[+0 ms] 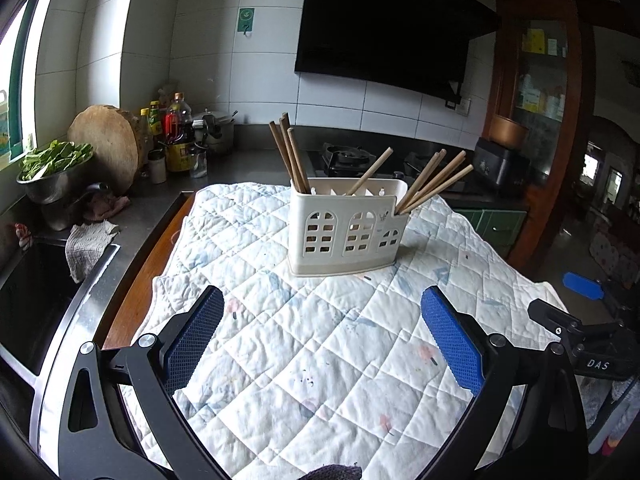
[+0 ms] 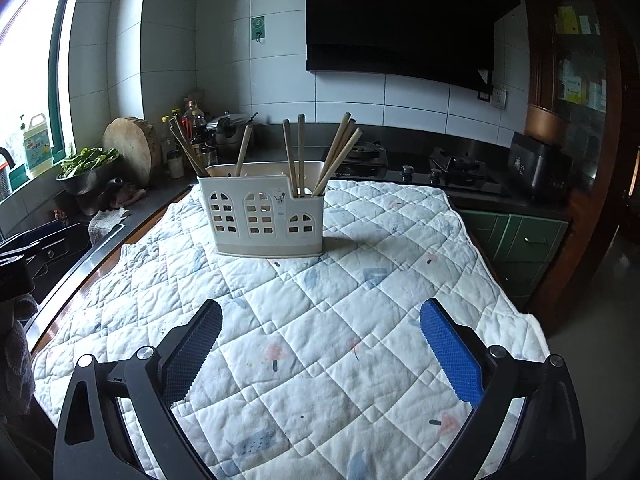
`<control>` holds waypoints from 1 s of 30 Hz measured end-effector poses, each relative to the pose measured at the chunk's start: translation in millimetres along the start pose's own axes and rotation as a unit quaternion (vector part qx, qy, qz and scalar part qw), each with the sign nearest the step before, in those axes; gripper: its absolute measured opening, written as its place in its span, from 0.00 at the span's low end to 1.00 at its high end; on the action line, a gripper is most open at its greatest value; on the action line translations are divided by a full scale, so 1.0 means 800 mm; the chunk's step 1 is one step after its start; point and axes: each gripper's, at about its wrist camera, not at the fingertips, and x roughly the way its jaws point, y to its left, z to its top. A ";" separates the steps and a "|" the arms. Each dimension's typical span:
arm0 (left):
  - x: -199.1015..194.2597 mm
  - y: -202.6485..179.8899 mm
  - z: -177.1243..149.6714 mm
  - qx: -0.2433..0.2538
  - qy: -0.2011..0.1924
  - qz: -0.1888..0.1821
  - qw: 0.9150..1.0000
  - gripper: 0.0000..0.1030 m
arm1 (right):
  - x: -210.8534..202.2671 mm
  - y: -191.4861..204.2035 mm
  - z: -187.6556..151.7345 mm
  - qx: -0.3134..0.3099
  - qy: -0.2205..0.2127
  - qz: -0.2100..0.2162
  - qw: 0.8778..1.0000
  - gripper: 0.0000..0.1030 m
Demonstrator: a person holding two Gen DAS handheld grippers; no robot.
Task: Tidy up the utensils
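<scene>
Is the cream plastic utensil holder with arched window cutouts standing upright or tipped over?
Upright. The cream plastic utensil holder rests flat on its base on the quilted white cloth, with wooden chopsticks sticking up from it.

Each hand-held gripper, left (image 1: 322,300) and right (image 2: 320,314), is built of black angular arms fastened with silver screws; blue knurled pads (image 1: 452,336) line the fingers.

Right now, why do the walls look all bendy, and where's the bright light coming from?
Both views use a fisheye lens, bending the wall tiles. In the right wrist view the window is overexposed; the chopstick holder casts a shadow rightward. In the left wrist view corners go black.
</scene>
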 end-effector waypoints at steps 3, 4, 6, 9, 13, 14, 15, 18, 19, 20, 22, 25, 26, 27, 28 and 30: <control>-0.004 0.001 -0.010 -0.003 0.005 -0.002 1.000 0.95 | -0.002 -0.001 -0.009 0.001 0.004 -0.009 1.000 0.93; -0.005 0.001 -0.014 -0.003 0.007 -0.003 1.000 0.95 | -0.002 -0.002 -0.012 0.001 0.005 -0.010 1.000 0.93; -0.006 0.001 -0.021 -0.005 0.011 -0.001 1.000 0.95 | -0.003 -0.002 -0.017 0.002 0.009 -0.010 1.000 0.93; -0.007 -0.001 -0.031 -0.008 0.019 0.001 1.000 0.95 | -0.004 -0.002 -0.022 0.004 0.010 -0.013 1.000 0.93; -0.010 -0.001 -0.040 -0.009 0.024 0.003 1.000 0.95 | -0.004 -0.002 -0.027 0.005 0.015 -0.011 1.000 0.93; -0.011 0.000 -0.042 -0.010 0.025 0.003 1.000 0.95 | -0.004 -0.002 -0.027 0.005 0.016 -0.012 1.000 0.93; -0.012 0.000 -0.042 -0.011 0.025 0.006 1.000 0.95 | -0.004 -0.002 -0.028 0.005 0.016 -0.012 1.000 0.93; -0.015 0.001 -0.044 -0.012 0.025 0.009 1.000 0.95 | -0.005 -0.003 -0.030 0.009 0.017 -0.010 1.000 0.93; -0.016 0.001 -0.045 -0.012 0.026 0.010 1.000 0.95 | -0.005 -0.003 -0.030 0.010 0.017 -0.010 1.000 0.93; -0.015 0.001 -0.045 -0.010 0.026 0.011 1.000 0.95 | -0.005 -0.004 -0.030 0.011 0.017 -0.009 1.000 0.93; -0.017 -0.001 -0.047 -0.008 0.025 0.013 1.000 0.95 | -0.006 -0.003 -0.030 0.011 0.016 -0.009 1.000 0.93; -0.018 -0.003 -0.048 -0.006 0.027 0.015 1.000 0.95 | -0.007 -0.004 -0.030 0.011 0.016 -0.009 1.000 0.93; -0.019 -0.003 -0.048 -0.004 0.025 0.015 1.000 0.95 | -0.007 -0.004 -0.030 0.010 0.016 -0.008 1.000 0.93; -0.020 -0.004 -0.048 -0.003 0.023 0.016 1.000 0.95 | -0.007 -0.004 -0.031 0.011 0.016 -0.007 1.000 0.93; -0.021 -0.004 -0.048 -0.004 0.022 0.016 1.000 0.95 | -0.007 -0.004 -0.031 0.011 0.016 -0.008 1.000 0.93; -0.023 -0.005 -0.047 -0.004 0.021 0.015 1.000 0.95 | -0.007 -0.004 -0.031 0.010 0.017 -0.007 1.000 0.93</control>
